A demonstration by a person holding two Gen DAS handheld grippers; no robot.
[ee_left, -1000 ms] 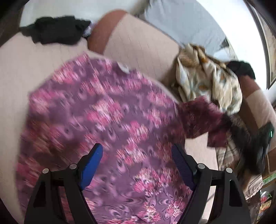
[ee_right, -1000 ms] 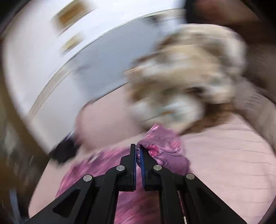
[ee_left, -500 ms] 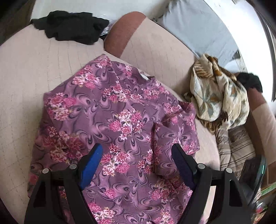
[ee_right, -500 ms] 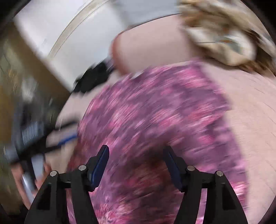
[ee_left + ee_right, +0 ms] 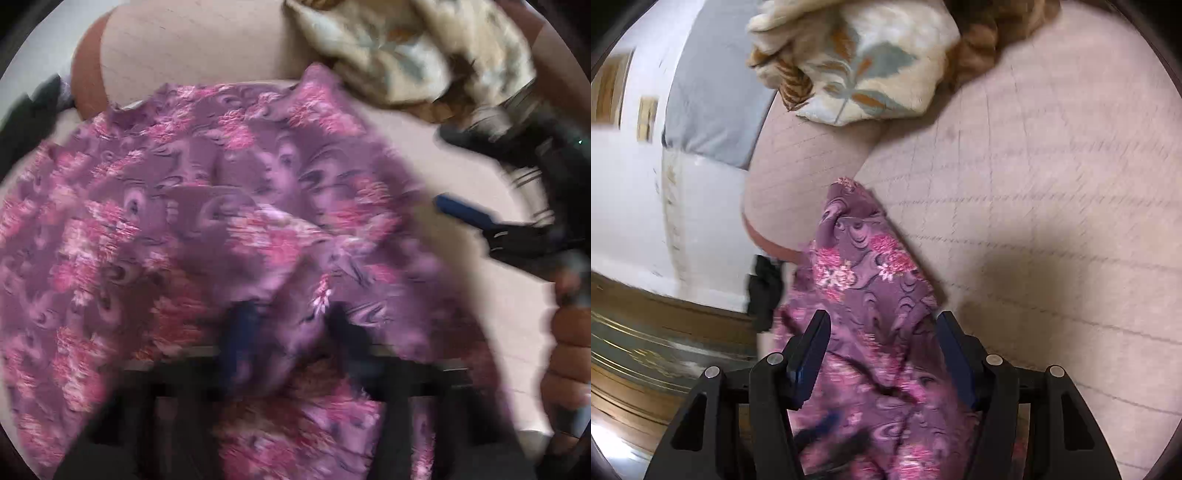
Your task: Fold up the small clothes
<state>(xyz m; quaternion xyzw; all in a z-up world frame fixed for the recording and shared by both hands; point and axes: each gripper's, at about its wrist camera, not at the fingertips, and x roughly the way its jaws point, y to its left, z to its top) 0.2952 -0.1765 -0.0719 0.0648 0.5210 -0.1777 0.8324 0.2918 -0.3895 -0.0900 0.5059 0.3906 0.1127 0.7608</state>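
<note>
A purple garment with pink flowers (image 5: 192,221) lies spread on the beige sofa seat (image 5: 480,177). My left gripper (image 5: 291,332) is blurred and low over its near part, jaws apart with a raised fold of the cloth between the fingers. My right gripper (image 5: 882,354) is open, its fingers astride the garment's edge (image 5: 864,273). The right gripper also shows at the right of the left wrist view (image 5: 469,214), held by a hand.
A cream floral cloth (image 5: 413,48) is heaped against the sofa back (image 5: 192,44); it also shows in the right wrist view (image 5: 864,62). A black garment (image 5: 764,291) lies at the sofa's left end. A grey cushion (image 5: 713,103) and white wall stand behind.
My left gripper has dropped closer onto the garment and its jaws have narrowed around a fold. My right gripper, shut on the cloth a second ago, has opened and swung to the garment's right edge.
</note>
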